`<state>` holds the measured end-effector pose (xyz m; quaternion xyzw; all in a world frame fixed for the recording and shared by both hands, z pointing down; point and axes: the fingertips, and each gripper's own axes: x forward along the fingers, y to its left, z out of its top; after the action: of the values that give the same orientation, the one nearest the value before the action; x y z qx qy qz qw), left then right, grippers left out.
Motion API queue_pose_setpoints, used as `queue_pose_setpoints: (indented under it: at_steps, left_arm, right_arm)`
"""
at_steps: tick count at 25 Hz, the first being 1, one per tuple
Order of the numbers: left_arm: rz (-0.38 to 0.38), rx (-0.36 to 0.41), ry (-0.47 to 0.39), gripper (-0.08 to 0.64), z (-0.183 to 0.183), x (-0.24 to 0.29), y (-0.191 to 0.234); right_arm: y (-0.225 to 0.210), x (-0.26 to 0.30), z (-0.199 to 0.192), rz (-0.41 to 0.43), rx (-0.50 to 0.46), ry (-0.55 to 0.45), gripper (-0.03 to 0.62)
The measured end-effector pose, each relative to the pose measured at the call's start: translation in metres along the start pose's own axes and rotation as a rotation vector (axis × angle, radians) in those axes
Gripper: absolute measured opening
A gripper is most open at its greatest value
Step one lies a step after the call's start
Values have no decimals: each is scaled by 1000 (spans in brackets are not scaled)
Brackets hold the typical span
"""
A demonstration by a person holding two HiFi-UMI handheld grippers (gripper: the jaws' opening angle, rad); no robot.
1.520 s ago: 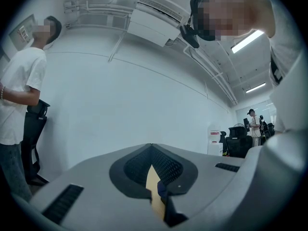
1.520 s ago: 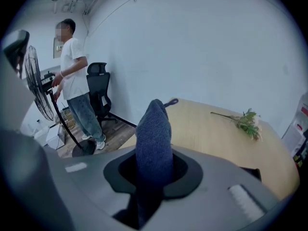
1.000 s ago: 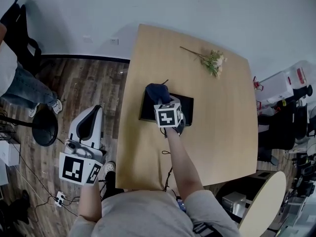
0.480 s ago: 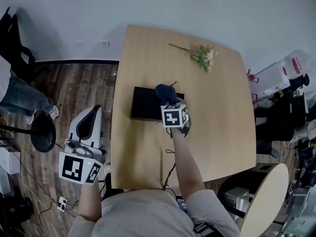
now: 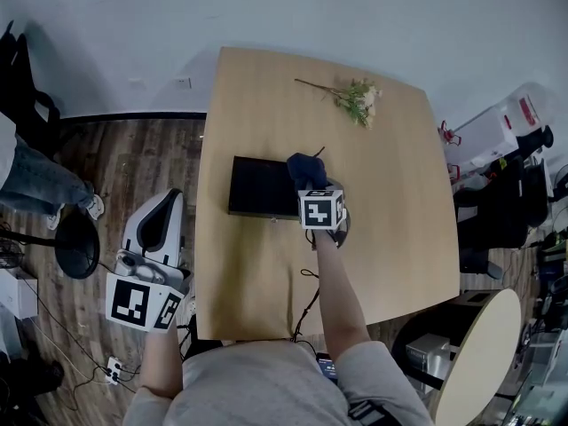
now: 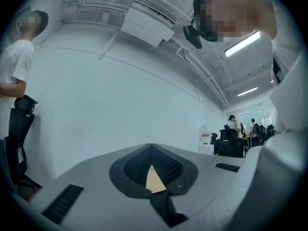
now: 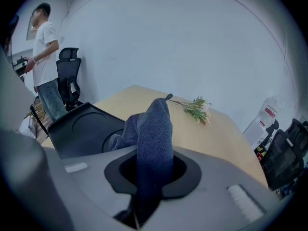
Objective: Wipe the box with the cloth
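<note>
A flat black box (image 5: 262, 187) lies on the left half of the light wooden table (image 5: 399, 229). My right gripper (image 5: 308, 183) is over the box's right end, shut on a dark blue cloth (image 5: 305, 168) that hangs onto that end. In the right gripper view the cloth (image 7: 154, 129) stands up between the jaws of my right gripper (image 7: 150, 179), with the box (image 7: 79, 129) at the left. My left gripper (image 5: 160, 213) is held off the table's left side above the floor. In its own view my left gripper (image 6: 153, 177) has its jaws together with nothing between them.
A sprig of pale flowers (image 5: 357, 101) lies near the table's far edge. A person (image 5: 27, 180) stands at the left by a black chair base (image 5: 78, 238). A round table (image 5: 479, 353) and office clutter crowd the right side. Cables lie on the wooden floor.
My right gripper has slid the cloth rightwards across the box, from its left part to its right end. The left gripper has stayed where it was.
</note>
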<state>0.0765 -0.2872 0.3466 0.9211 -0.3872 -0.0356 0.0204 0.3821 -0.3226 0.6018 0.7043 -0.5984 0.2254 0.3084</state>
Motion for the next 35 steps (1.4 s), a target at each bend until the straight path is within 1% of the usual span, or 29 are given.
queue_pose_setpoints:
  at_steps: [4, 7, 10, 17, 21, 24, 27, 30, 33, 35]
  left_arm:
    - [5, -6, -4, 8, 1, -3, 1]
    - [7, -3, -7, 8, 3, -6, 1]
    - [10, -1, -11, 8, 4, -9, 4]
    - [6, -5, -20, 8, 7, -16, 8]
    - [4, -7, -24, 8, 10, -21, 10]
    - [11, -8, -26, 8, 11, -27, 15]
    - [22, -9, -23, 8, 11, -34, 23]
    - [29, -10, -18, 8, 10, -41, 29]
    - [28, -13, -16, 8, 11, -45, 34]
    - [24, -14, -19, 8, 12, -47, 34]
  right_arm:
    - [-7, 1, -3, 4, 30, -2, 66]
    - [0, -3, 1, 17, 56, -7, 66]
    - [13, -13, 8, 53, 99, -41, 67]
    - [78, -41, 38, 204, 135, -139, 67]
    - [123, -53, 46, 299, 141, -157, 67]
    - [153, -56, 48, 340, 124, -155, 67]
    - [174, -50, 42, 349, 100, -128, 67]
    - [188, -39, 29, 319, 35, -87, 67]
    - [194, -33, 24, 285, -29, -81, 67]
    - [195, -31, 23, 281, -45, -82, 67]
